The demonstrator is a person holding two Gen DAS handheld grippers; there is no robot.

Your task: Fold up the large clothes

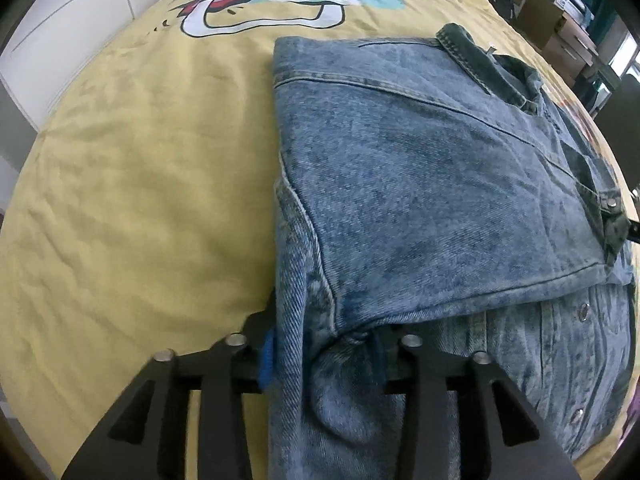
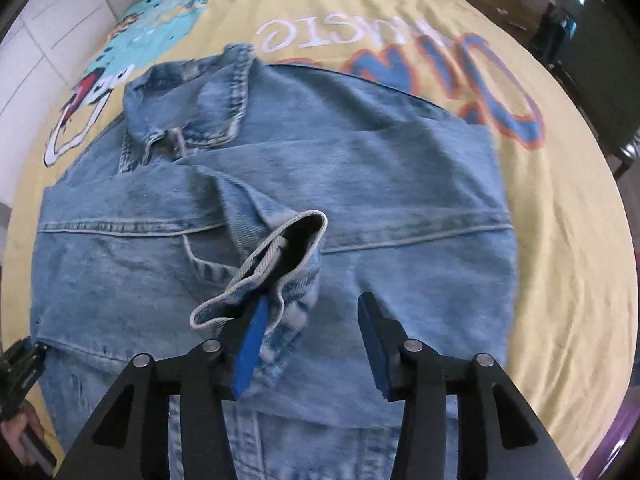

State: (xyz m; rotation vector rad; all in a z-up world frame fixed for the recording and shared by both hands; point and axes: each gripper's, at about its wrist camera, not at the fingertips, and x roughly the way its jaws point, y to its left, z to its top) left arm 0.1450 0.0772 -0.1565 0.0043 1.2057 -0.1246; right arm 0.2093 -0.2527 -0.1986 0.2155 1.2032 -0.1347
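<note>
While folded, jacket (image 1: 420, 184) beside bare bedspread (image 1: 140, 184).

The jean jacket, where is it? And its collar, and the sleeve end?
jean jacket (image 1: 420, 184), left wrist view, on the folded-over panel.
collar (image 2: 200, 96), right wrist view, on the flap at the neck.
sleeve end (image 2: 296, 236), right wrist view, on the cuff rim.

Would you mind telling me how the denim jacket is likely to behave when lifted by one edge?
The denim jacket would probably sag rather than stay flat: its cuff droops over the open right claw's finger. The thick seams suggest it is fairly heavy. The folded panel may well unfold once the left claw lifts.
</note>
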